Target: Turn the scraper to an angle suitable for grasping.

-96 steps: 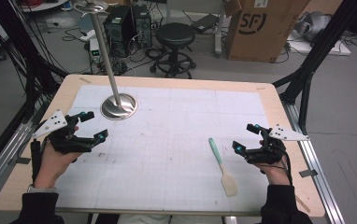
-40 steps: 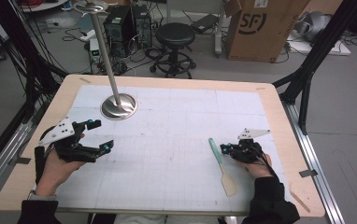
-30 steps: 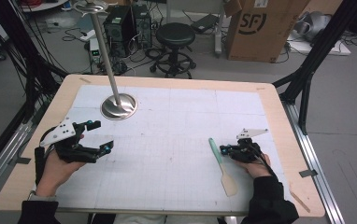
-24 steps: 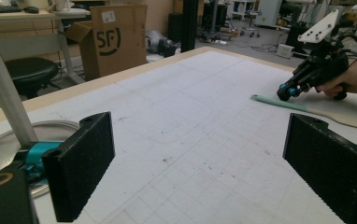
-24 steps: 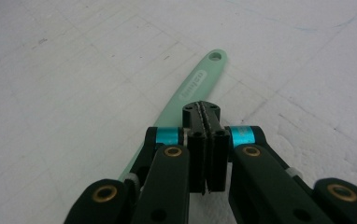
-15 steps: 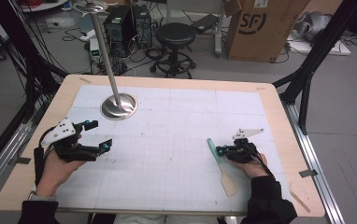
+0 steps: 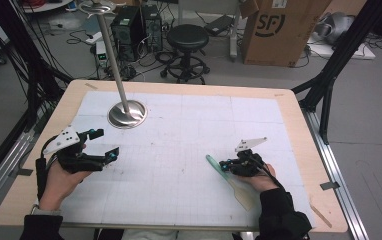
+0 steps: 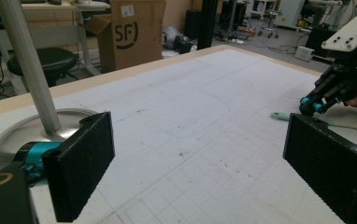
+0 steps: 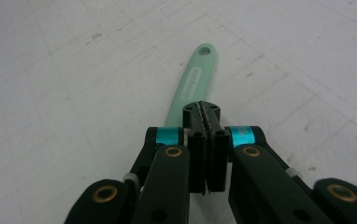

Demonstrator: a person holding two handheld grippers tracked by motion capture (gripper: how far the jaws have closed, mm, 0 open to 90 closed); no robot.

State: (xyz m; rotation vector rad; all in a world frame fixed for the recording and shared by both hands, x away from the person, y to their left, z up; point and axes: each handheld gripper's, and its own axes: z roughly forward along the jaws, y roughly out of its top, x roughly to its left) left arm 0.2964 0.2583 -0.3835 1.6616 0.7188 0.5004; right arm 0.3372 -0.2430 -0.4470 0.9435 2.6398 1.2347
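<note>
A spatula (image 7: 239,189) with a mint-green handle (image 9: 193,79) and a pale blade lies at the right front of the white mat (image 7: 189,135). My right gripper (image 7: 227,165) is shut on the handle partway along, and the handle's holed end sticks out past the jaws toward the left. The right gripper view has the jaws pressed together over the handle, right gripper (image 9: 203,112). At the left side, my left gripper (image 7: 106,144) hovers open with nothing between its pads (image 8: 81,168). From the left gripper view, the right gripper (image 8: 335,88) and the handle tip (image 8: 279,115) sit far across the mat.
A metal pole on a round steel base (image 7: 127,114) stands at the back left of the mat, close ahead of the left gripper, base (image 8: 27,135). Beyond the table are a black stool (image 7: 189,37) and a cardboard box (image 7: 279,30).
My right gripper moved left to the spatula and shut on its handle; the handle end has swung slightly left. The left gripper drifted a little right and stays open.
</note>
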